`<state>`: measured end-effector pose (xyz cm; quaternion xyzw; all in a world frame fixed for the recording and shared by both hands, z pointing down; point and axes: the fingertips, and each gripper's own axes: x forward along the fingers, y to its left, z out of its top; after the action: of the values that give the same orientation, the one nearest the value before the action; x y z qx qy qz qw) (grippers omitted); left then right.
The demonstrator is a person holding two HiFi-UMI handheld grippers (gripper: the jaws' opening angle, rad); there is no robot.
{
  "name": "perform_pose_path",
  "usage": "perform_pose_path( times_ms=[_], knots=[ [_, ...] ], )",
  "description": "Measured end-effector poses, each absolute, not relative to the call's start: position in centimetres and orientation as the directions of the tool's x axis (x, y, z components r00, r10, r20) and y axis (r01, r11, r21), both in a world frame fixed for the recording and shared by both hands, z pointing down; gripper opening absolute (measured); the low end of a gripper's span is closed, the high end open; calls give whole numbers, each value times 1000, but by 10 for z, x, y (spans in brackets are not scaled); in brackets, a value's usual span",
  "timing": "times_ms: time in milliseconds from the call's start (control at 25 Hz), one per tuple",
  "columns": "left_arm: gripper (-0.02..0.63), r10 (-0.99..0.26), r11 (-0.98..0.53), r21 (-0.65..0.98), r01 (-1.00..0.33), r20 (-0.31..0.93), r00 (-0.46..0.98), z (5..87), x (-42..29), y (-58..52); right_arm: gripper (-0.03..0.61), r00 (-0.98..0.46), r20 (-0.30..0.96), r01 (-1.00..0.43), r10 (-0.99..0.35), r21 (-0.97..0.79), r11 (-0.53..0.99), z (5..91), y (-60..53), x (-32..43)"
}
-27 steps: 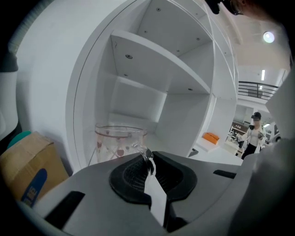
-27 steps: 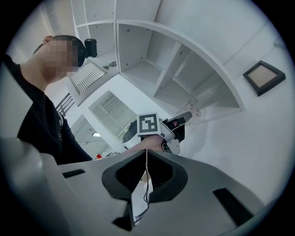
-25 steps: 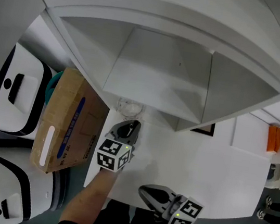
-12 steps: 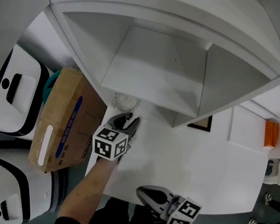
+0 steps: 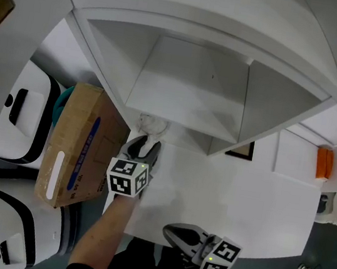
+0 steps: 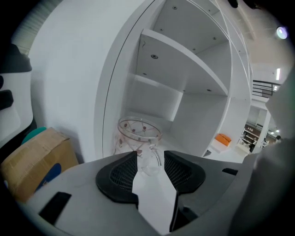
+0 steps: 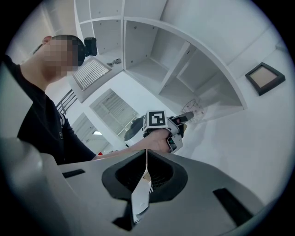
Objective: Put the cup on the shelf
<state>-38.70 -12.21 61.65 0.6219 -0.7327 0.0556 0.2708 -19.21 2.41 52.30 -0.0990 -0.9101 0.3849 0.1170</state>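
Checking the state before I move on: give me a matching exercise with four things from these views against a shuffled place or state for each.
1. clear glass cup with red dots
2. brown cardboard box
3. left gripper
4. right gripper

A. jaws together, nothing between them
B. beside the left edge of the white table in the head view
C. upright, just beyond the left gripper's jaw tips
D. jaws apart

Pairs: 1-C, 2-B, 3-D, 4-A.

The left gripper's jaws have just been opening; the cup is free of its pads.
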Motion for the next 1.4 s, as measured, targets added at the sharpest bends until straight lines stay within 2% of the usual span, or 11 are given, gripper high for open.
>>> perform_pose_path(
  times_ms=[360, 800, 1120, 1400],
  knots=[
    [187, -865, 259, 264, -929, 490, -102, 616, -403, -144, 17, -948, 164, 77, 274, -715, 695, 512, 18, -192],
    [176, -859, 222, 247, -943, 506, -70, 614, -406, -184, 17, -952, 158, 72, 263, -719, 691, 502, 5, -195],
    [178, -894, 215, 110, -970, 423, -150, 575, -399, -173, 17, -955, 139, 91, 264, -706, 702, 487, -5, -194],
    [147, -912, 196, 123, -973, 387, -134, 529, -363, -123, 17, -957, 106, 133, 270, -668, 733, 451, -4, -187]
  ],
)
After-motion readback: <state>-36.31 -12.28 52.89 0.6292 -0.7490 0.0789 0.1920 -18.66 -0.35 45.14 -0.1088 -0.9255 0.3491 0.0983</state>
